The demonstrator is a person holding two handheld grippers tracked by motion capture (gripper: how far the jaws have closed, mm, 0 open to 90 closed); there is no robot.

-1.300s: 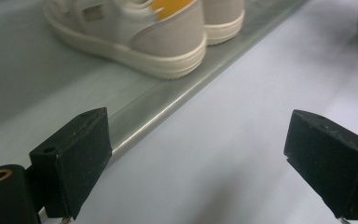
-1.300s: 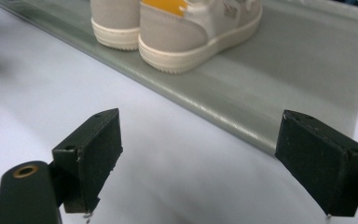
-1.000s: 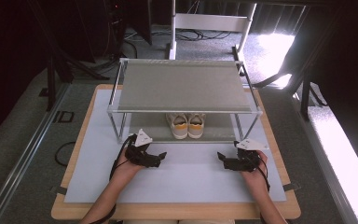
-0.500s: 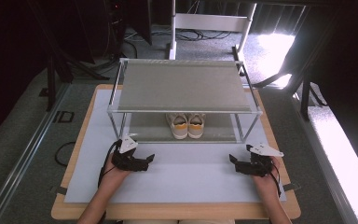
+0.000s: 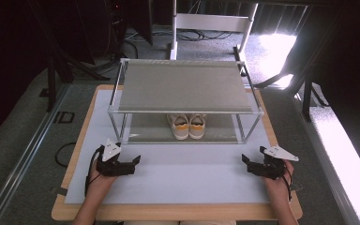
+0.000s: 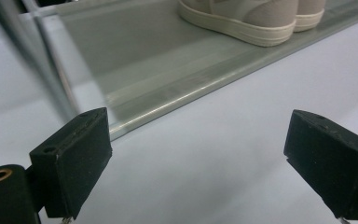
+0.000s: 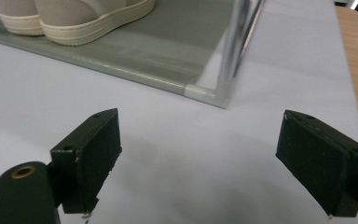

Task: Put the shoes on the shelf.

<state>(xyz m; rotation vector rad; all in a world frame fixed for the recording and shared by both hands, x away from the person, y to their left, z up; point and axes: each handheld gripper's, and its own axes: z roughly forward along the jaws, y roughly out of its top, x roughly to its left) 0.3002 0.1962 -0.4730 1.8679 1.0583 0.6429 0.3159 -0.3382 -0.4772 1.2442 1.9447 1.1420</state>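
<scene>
We hold the left tool (image 5: 132,163) and the right tool (image 5: 247,163) low over the white mat (image 5: 183,180) on the desk (image 5: 82,119), both with jaws spread wide and empty. Between and beyond them stands a two-tier metal rack (image 5: 183,86); a pair of pale shoes (image 5: 187,125) sits on its lower shelf, heels toward us.

No readable text, label or number anywhere.
</scene>
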